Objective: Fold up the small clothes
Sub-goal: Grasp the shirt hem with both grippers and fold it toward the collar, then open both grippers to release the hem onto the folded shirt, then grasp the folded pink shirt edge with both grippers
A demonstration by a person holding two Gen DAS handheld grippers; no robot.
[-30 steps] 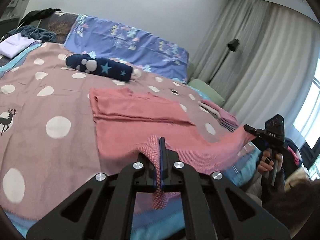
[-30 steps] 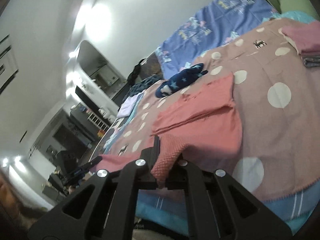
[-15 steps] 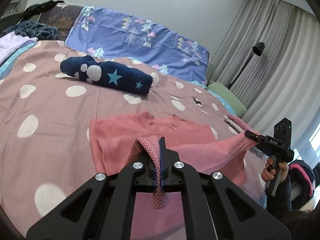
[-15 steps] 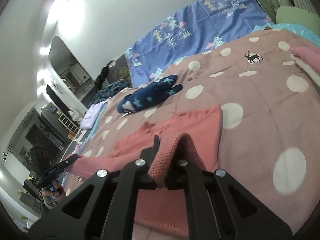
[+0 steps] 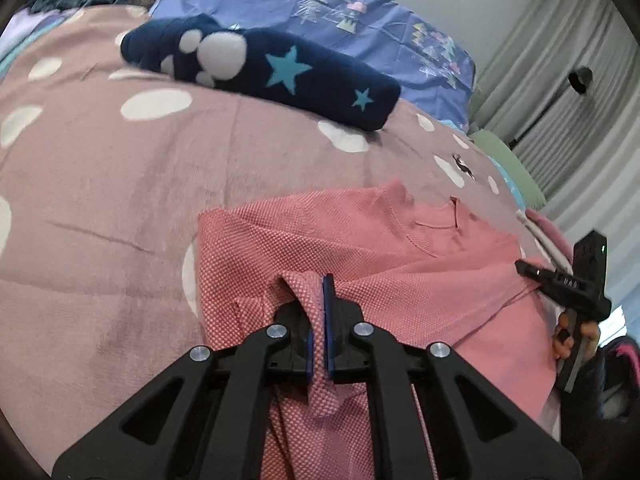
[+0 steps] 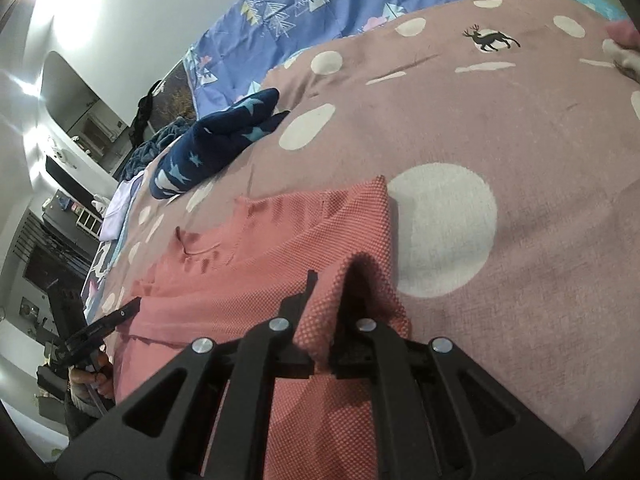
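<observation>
Left gripper (image 5: pixel 319 320): jaws clamped on the pink shirt (image 5: pixel 360 248) hem corner.
Right gripper (image 6: pixel 322 320): jaws pinching the opposite corner, probably to carry the hem over the collar on the bed (image 6: pixel 520 120).

Ahead of the left gripper (image 5: pixel 318 320), past the far edge of the pink shirt (image 5: pixel 360 248), a band of bare spotted blanket (image 5: pixel 100 184) lies open. Beyond that band 1 navy star-patterned plush (image 5: pixel 260 68) lies crosswise, blocking the way to the blue patterned pillow (image 5: pixel 320 12). To the right gripper's (image 6: pixel 322 316) right the blanket is bare; far right, pink and white fabric (image 6: pixel 624 44) sits at the edge.
</observation>
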